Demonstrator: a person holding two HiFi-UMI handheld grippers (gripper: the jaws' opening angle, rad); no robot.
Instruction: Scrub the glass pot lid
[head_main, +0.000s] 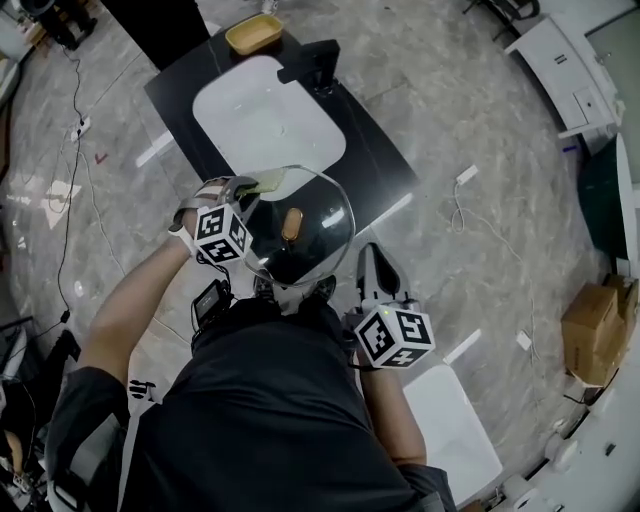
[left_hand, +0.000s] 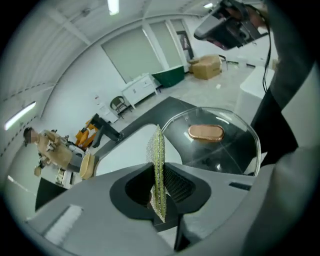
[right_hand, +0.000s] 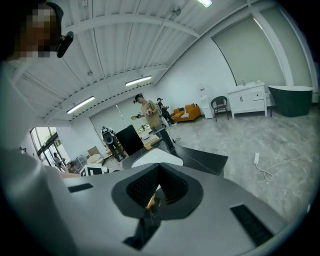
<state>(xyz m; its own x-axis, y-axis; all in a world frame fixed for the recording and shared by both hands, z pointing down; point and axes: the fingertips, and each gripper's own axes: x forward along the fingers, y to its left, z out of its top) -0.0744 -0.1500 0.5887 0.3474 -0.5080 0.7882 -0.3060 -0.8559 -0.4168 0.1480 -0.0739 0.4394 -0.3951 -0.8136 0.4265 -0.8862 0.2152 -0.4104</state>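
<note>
Left hand-held gripper (left_hand: 159, 186) clamps scouring pad (left_hand: 158, 150); right hand-held gripper (right_hand: 156, 196) clamps glass lid (head_main: 322, 215) above black counter (head_main: 372, 150).

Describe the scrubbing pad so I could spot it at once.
Just below the white sink in the head view is the domed glass pot lid. At its upper left rim the left gripper pinches the scrubbing pad. It is a thin, yellow-green, glittery sheet, unlike the smooth copper-brown oval knob on the lid.
</note>
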